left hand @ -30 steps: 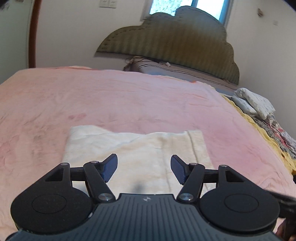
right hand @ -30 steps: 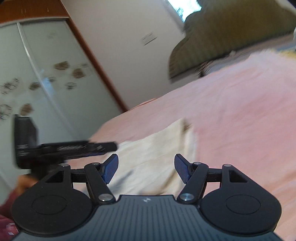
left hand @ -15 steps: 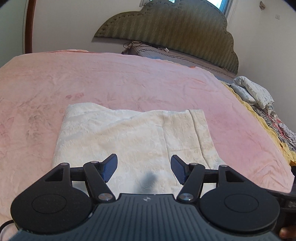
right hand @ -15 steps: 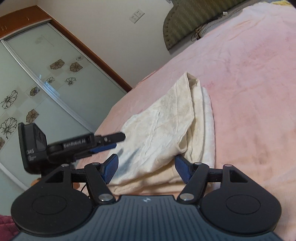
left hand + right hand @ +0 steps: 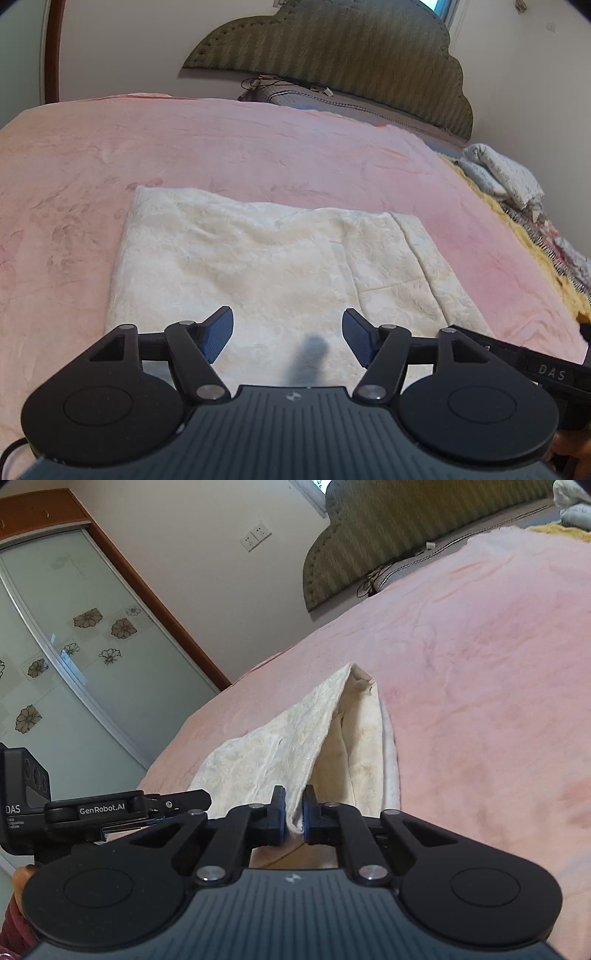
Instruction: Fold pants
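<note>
Cream pants lie folded into a flat rectangle on the pink bed cover. My left gripper hovers open over their near edge, with nothing between its blue pads. In the right wrist view the pants stretch away from me, and my right gripper is shut on their near right corner, a pinch of cream fabric squeezed between the pads. The top layer rises from that pinch like a tent. The left gripper's body shows at the left of the right wrist view.
A padded green headboard stands behind the bed. Bundled patterned bedding lies along the bed's right side. A sliding glass wardrobe door with flower prints stands to the left. Pink cover spreads around the pants on all sides.
The right gripper has closed on the near corner of the pants, lifting the top layer slightly. The left gripper has tilted down over the pants, still open.
</note>
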A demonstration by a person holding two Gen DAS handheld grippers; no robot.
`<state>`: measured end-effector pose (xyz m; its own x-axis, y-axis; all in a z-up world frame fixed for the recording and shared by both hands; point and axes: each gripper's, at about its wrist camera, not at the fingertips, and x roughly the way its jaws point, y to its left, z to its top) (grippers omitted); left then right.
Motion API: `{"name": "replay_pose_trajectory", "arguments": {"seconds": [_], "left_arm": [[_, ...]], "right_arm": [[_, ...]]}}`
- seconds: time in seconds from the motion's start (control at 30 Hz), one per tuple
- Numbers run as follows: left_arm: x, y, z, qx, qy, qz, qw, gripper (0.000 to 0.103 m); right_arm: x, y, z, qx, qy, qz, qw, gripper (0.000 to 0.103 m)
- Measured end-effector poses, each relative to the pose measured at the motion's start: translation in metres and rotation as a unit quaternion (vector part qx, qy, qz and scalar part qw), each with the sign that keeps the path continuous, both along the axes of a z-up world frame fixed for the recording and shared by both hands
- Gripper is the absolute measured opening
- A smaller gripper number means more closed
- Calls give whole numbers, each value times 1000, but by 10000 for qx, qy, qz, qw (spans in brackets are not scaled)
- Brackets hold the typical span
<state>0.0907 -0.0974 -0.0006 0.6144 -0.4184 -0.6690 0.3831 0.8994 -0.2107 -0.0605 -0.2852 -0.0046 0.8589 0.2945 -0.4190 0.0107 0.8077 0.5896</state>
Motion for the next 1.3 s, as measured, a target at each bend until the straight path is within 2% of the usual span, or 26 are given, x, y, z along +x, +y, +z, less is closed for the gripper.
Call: {"name": "replay_pose_trajectory", "arguments": {"seconds": [0.1,0.13,0.2,0.3,0.37,0.43,0.53,0.6,0.67,0.73,0.77,0.93,1.03,1.1,1.13,1.2,1.3], "left_arm": [[2,0,-6,137,135,-25,9998,69],[3,3,-6,101,129,-31,9999,69],[6,10,-1,83,74,29,9999,69],[18,19,7,95,-38,206,9997,69],[28,23,10,106,-29,344,9993,69],[34,24,10,148,-24,441,9989,69],[43,22,0,302,83,481,9983,70],[49,16,-11,563,269,365,9974,70],[44,12,-14,707,175,360,9967,70],[37,12,-10,688,5,323,9971,70],[36,11,-9,654,0,299,9974,71],[33,5,-13,725,54,321,9968,71],[26,1,-13,796,1,325,9963,71],[22,1,-12,807,9,341,9962,73],[20,2,-11,818,-22,340,9961,74],[15,5,-9,863,-87,376,9955,79],[10,8,-7,914,-123,444,9947,79]], "right_arm": [[10,0,-17,-66,536,96,9985,12],[9,-1,-17,-63,553,102,9984,13],[5,-2,-2,-278,423,25,9987,19],[10,-3,32,-1180,36,-340,9924,27],[32,3,47,-1569,-95,-60,9876,28],[63,15,51,-1704,-174,435,9843,28],[112,40,39,-1867,63,1013,9772,31],[139,48,21,-2206,353,1004,9696,31],[149,43,9,-2140,517,926,9710,30],[137,39,13,-1879,372,742,9787,31],[127,40,18,-1922,280,650,9788,31],[89,62,29,-2202,119,880,9714,32],[85,72,21,-2364,282,1018,9659,32],[87,73,10,-2529,407,932,9621,32],[87,71,7,-2465,407,848,9646,31],[80,72,11,-2349,331,622,9695,32],[66,87,20,-2600,162,604,9636,32]]}}
